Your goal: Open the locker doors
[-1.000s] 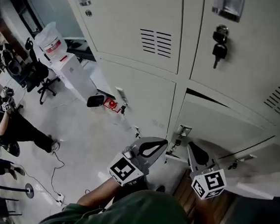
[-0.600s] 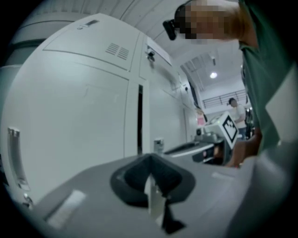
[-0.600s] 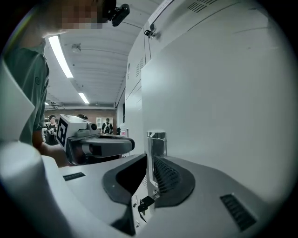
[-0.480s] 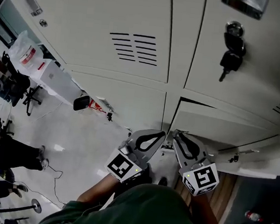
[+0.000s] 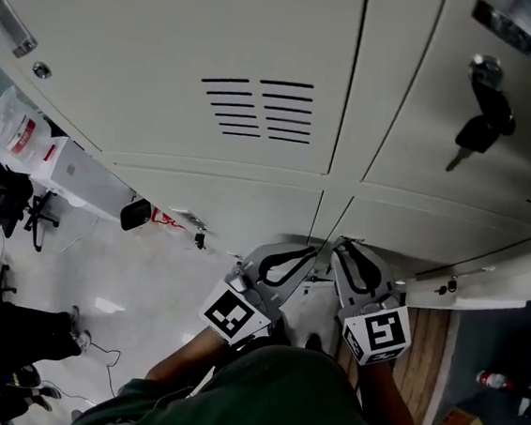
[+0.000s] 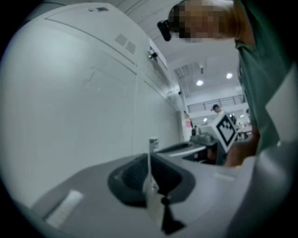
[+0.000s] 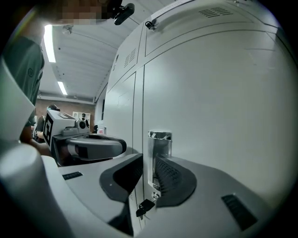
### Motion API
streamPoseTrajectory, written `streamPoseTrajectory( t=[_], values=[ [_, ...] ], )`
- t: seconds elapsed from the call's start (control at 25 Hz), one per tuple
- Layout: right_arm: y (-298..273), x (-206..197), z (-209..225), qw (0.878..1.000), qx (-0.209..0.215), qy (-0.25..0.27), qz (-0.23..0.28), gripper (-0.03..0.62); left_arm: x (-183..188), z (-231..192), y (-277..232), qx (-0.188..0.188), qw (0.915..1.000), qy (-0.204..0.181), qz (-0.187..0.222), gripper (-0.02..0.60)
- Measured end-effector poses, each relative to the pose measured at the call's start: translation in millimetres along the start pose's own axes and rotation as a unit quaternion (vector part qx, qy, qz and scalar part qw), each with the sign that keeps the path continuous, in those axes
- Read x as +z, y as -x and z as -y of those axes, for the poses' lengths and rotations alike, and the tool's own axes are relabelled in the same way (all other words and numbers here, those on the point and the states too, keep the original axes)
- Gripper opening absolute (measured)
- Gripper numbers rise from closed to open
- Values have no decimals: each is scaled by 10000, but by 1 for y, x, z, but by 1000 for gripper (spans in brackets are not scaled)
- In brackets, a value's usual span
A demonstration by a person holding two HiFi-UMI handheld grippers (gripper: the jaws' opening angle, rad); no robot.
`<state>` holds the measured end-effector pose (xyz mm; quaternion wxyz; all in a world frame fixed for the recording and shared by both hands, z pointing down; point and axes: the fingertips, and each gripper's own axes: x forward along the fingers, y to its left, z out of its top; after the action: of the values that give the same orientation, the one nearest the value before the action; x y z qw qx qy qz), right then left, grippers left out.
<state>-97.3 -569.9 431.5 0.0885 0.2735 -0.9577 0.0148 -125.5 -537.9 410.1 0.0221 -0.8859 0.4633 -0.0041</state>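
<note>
Right gripper view: right gripper (image 7: 150, 162), jaws just opening, stands slack around the right handle (image 7: 159, 148); left gripper (image 6: 149, 160) pinches the left handle (image 6: 153, 143). Best close squarely on it before pulling.

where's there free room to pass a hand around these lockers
Free: the pale floor left of the left gripper, between the locker fronts and the seated person; the wooden floor right of the right gripper, before the bottle. Crowded: the seam, where both grippers sit at the left handle and right handle.
</note>
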Motion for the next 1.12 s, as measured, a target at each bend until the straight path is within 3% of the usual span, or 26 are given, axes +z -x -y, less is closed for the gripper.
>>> streamPoseTrajectory(
  t=[0.48, 0.8, 1.0, 1.12],
  values=[
    [6, 1, -14, 9998, -172, -38, -3, 61, 1, -1, -10, -518, 9984, 198, 144, 5],
    [40, -3, -32, 9991, 31, -386, 155, 54, 3, 27, -5, -923, 9941, 455, 331, 5],
    [68, -8, -44, 9984, 320, -398, 225, 54, 1, 62, 9, -1401, 9891, 247, 379, 5],
    [88, -13, -49, 9979, 443, -428, 212, 54, 1, 84, 15, -1447, 9889, 106, 308, 5]
  ],
)
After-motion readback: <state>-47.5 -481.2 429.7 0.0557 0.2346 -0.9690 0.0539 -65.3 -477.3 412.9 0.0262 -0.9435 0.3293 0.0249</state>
